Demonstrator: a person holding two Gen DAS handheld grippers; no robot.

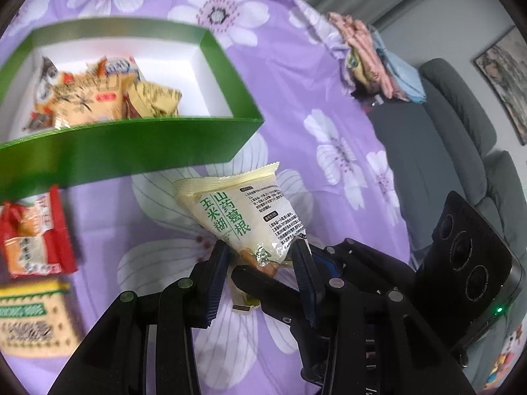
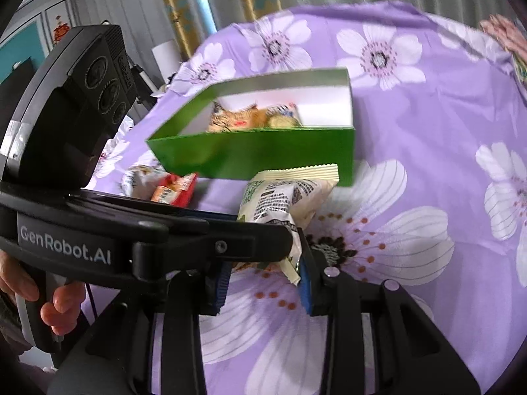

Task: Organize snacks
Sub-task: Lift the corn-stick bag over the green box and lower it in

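A cream snack packet with green Chinese print (image 1: 243,210) hangs above the purple flowered cloth. Both grippers meet at its lower end. My left gripper (image 1: 263,256) has its fingers on either side of the packet's bottom corner and pinches it. In the right wrist view the same packet (image 2: 283,194) sits between my right gripper's (image 2: 263,279) blue pads, with the left gripper's finger (image 2: 210,240) crossing in front. A green box with a white inside (image 1: 131,151) holds several snack packets (image 1: 98,98); it also shows in the right wrist view (image 2: 257,154).
A red packet (image 1: 36,233) and a yellow-green packet (image 1: 29,319) lie on the cloth left of the box. A red packet (image 2: 174,187) and a white one (image 2: 138,177) lie by the box. Folded clothes (image 1: 372,56) and a grey sofa (image 1: 461,151) stand to the right.
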